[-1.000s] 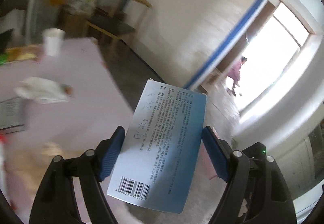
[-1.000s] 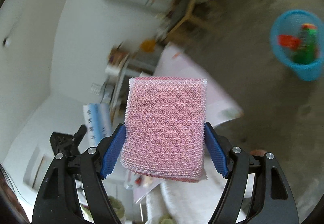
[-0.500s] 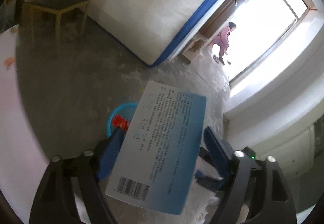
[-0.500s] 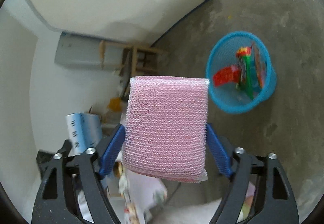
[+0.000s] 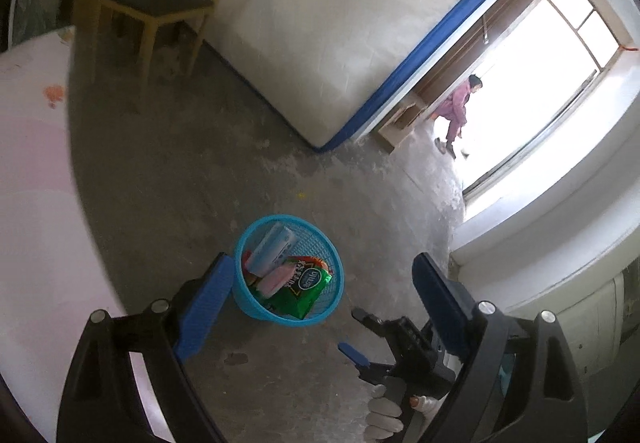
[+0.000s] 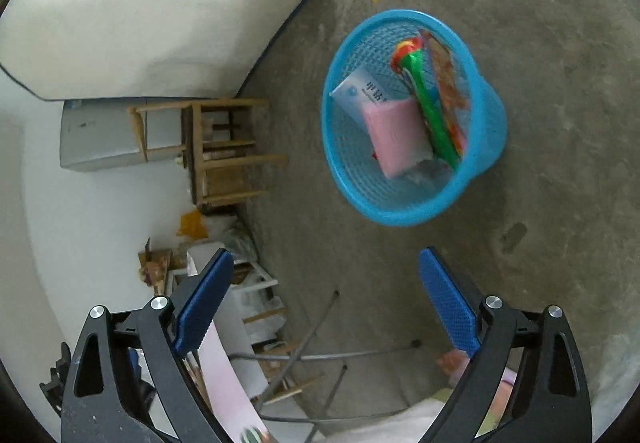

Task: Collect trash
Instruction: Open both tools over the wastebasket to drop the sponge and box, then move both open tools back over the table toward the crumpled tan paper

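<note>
1. We see the blue mesh basket (image 6: 412,119) on the concrete floor (image 6: 540,23), ahead of and below both grippers.
2. Inside it: the pink sponge (image 6: 398,139) lying on top, the light-blue packet (image 6: 366,91) leaning on the wall beside it, and a green snack wrapper (image 6: 428,115) along the far side.
3. Our right gripper (image 6: 326,303) hangs over the floor, jaws spread wide, nothing between the blue pads (image 6: 450,307).
4. Our left gripper (image 5: 320,307) is also spread and empty; the basket sits just ahead of its left pad.
5. Farther out from the left gripper: a white mattress (image 5: 340,23) with blue edging against the wall, a wooden chair (image 5: 152,7) beyond-left, and a pink table edge (image 5: 36,203) at left.
</note>
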`<state>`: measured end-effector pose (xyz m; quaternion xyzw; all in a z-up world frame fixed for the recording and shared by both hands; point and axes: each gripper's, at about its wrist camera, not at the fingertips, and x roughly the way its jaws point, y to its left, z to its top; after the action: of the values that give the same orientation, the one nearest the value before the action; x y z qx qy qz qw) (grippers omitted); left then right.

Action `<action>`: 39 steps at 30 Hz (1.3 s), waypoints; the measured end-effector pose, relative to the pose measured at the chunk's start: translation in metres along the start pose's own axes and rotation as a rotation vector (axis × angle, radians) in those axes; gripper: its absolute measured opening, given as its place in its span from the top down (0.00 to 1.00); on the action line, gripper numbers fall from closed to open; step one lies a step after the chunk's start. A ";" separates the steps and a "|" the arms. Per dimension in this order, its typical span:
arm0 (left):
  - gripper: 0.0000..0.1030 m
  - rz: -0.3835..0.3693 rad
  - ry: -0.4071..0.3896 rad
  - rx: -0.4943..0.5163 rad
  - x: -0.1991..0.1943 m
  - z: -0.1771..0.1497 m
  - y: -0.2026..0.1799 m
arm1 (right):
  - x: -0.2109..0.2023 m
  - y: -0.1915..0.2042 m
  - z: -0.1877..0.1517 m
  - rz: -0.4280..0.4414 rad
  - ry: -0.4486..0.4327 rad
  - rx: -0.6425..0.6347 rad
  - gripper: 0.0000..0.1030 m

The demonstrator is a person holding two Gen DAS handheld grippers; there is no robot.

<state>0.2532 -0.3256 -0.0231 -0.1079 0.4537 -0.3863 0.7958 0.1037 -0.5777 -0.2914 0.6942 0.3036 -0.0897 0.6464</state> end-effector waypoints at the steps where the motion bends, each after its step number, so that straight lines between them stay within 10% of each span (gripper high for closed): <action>1: 0.14 -0.004 -0.010 0.001 -0.011 -0.005 0.003 | -0.009 -0.001 -0.007 0.003 -0.002 -0.008 0.13; 12: 0.14 0.094 -0.151 0.103 -0.175 -0.068 0.045 | -0.064 0.097 -0.082 0.006 0.009 -0.432 0.13; 23: 0.14 0.368 -0.309 -0.002 -0.338 -0.195 0.143 | -0.003 0.227 -0.280 0.064 0.310 -1.117 0.13; 28: 0.14 0.390 -0.317 -0.065 -0.367 -0.241 0.171 | 0.056 0.240 -0.363 0.082 0.506 -1.234 0.13; 39: 0.14 0.345 -0.343 -0.139 -0.379 -0.278 0.197 | 0.144 0.246 -0.452 -0.080 0.639 -1.355 0.12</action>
<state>0.0208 0.1282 -0.0408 -0.1471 0.3490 -0.1888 0.9060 0.2297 -0.0981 -0.0909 0.1248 0.4901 0.2995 0.8090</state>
